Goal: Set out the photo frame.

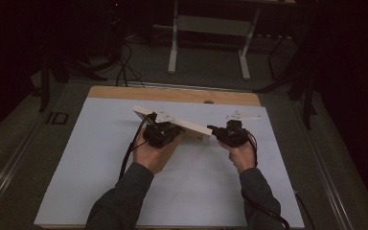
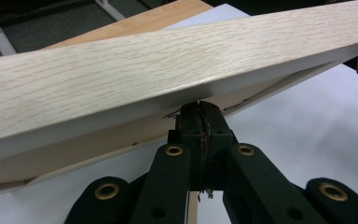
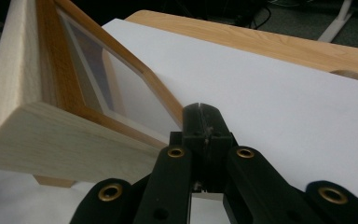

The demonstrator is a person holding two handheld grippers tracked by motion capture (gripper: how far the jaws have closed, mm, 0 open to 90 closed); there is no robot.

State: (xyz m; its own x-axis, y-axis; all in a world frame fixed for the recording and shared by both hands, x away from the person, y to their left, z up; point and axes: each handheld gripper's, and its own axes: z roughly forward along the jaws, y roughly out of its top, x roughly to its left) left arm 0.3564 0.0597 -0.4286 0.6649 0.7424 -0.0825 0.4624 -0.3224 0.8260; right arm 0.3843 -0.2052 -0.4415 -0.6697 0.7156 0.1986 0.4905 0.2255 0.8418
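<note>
A light wooden desk (image 1: 124, 92) carries a white sheet (image 1: 96, 167) that covers nearly all of its top, leaving a bare wood strip along the 12 o'clock edge. A wooden frame (image 1: 191, 128) stands tilted on the sheet near its centre.

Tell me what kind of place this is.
Probably a lab or workshop set up for recording, dimly lit. A wooden table covered with a white sheet stands on grey floor, another table's white legs stand beyond, and loose cables lie around.
</note>
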